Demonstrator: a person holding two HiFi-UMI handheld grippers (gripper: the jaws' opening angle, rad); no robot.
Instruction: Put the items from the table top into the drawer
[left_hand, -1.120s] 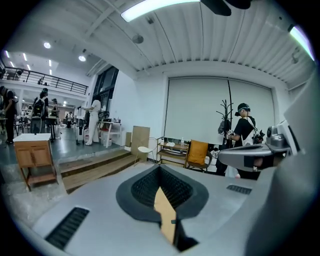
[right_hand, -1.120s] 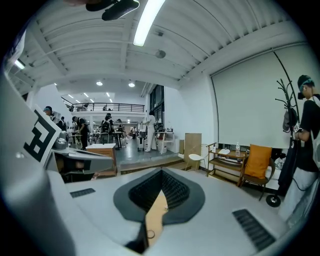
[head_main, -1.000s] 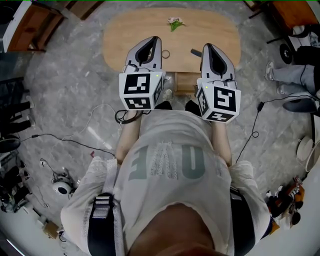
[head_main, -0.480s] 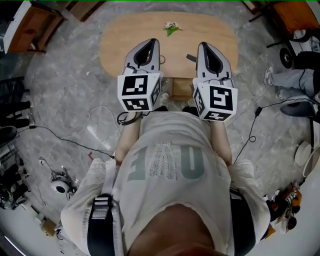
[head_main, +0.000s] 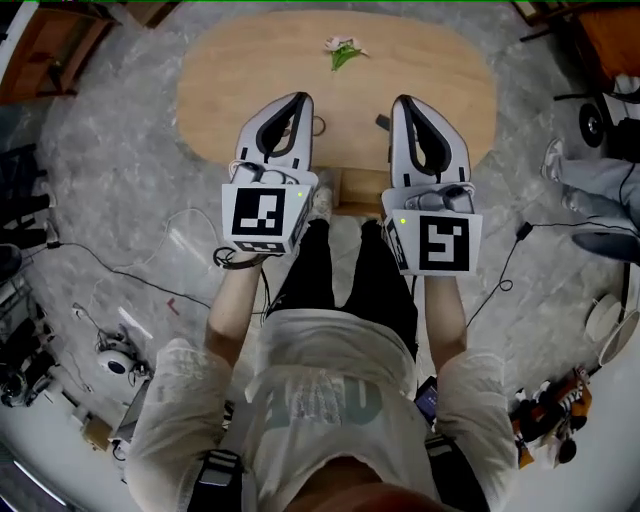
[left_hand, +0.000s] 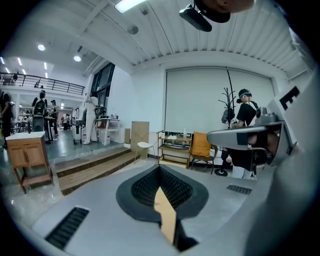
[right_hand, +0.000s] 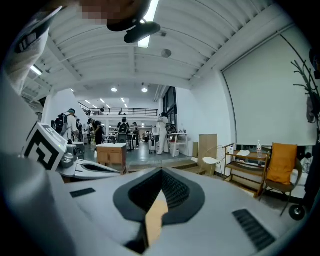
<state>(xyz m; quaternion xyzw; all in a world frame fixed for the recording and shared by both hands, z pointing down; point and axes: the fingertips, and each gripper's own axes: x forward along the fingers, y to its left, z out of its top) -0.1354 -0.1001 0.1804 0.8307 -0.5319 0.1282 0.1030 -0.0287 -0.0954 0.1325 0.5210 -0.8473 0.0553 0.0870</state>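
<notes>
Empty left grey gripper (head_main: 298, 100) and right grey gripper (head_main: 403, 102) are pressed together; unopened, they may shove the green-white sprig (head_main: 342, 47) at 12 o'clock off the oval wooden table (head_main: 220, 70).

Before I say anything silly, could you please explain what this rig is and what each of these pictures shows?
There is no robot here. A person holds a left hand-held gripper in one hand and a right hand-held gripper in the other. The head view comes from a camera on the person's head, looking steeply down. The two gripper views come from cameras that ride on the grippers and look along their jaws. On the oval wooden table lie a small flower sprig and a small dark item. Both pairs of jaws are together, and nothing is held.
</notes>
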